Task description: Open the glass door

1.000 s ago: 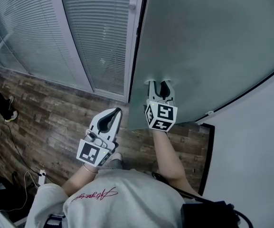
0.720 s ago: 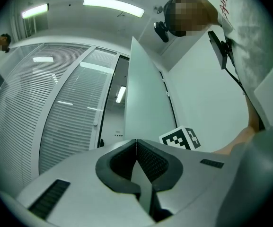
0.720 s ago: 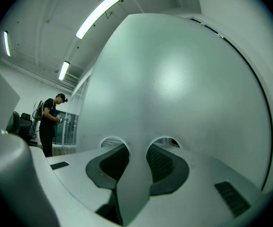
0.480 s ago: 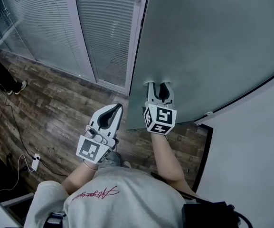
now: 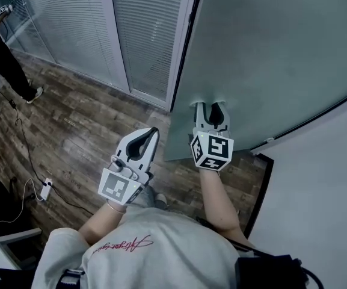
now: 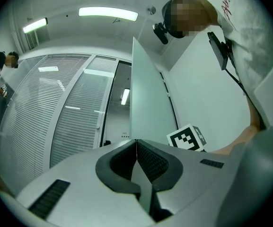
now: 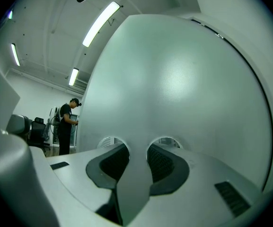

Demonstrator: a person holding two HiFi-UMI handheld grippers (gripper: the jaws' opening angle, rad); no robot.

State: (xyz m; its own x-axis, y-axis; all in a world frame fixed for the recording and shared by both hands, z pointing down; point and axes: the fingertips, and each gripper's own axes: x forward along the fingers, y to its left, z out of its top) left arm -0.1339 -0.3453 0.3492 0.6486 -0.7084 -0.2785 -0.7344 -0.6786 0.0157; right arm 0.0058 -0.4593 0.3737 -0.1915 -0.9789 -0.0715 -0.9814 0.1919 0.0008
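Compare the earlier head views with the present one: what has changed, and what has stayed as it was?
The free edge of the glass door has shifted right in the head view as the person pushes forward with it; the bystander at left now shows higher up. Unchanged: right gripper jaws apart, tips against the glass; left gripper shut, empty.

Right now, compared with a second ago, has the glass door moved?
Yes. In the head view the bottom corner of the glass door lies farther from the foot of the window frame than before, so the door has swung further away from it.
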